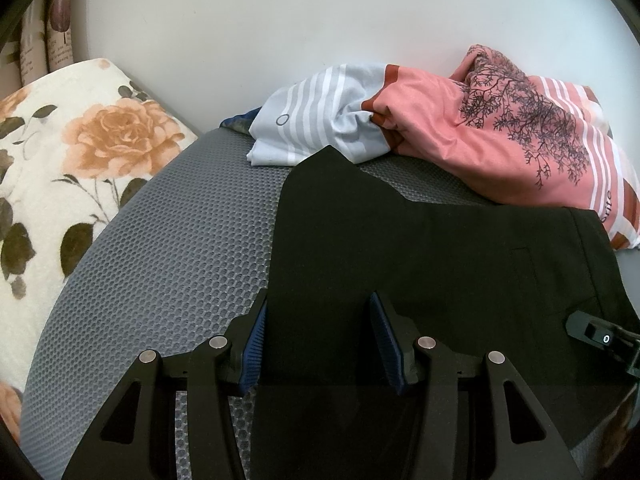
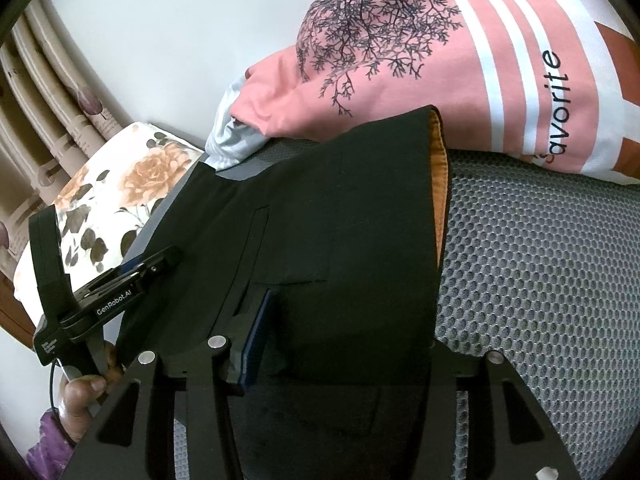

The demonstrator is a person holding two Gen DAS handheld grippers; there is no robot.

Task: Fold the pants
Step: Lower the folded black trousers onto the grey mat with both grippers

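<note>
Black pants [image 1: 420, 248] lie mid-frame on one grey honeycomb-mesh mat [image 1: 172, 248], white wall [image 1: 240, 12] behind. One pink tree-print cloth [image 1: 500, 128] upper right, one rose-patterned blanket [image 1: 72, 152] left. Left gripper [image 1: 318, 344] jaws apart over the fabric; right gripper [image 2: 344, 344] likewise apart (one finger hidden under cloth).

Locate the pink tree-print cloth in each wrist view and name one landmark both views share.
Left wrist: pink tree-print cloth lies upper right, behind the black pants.
Right wrist: it fills the top right, just beyond the pants' waistband.
Shared landmark: the floral rose cushion, at the left in both views.
</note>
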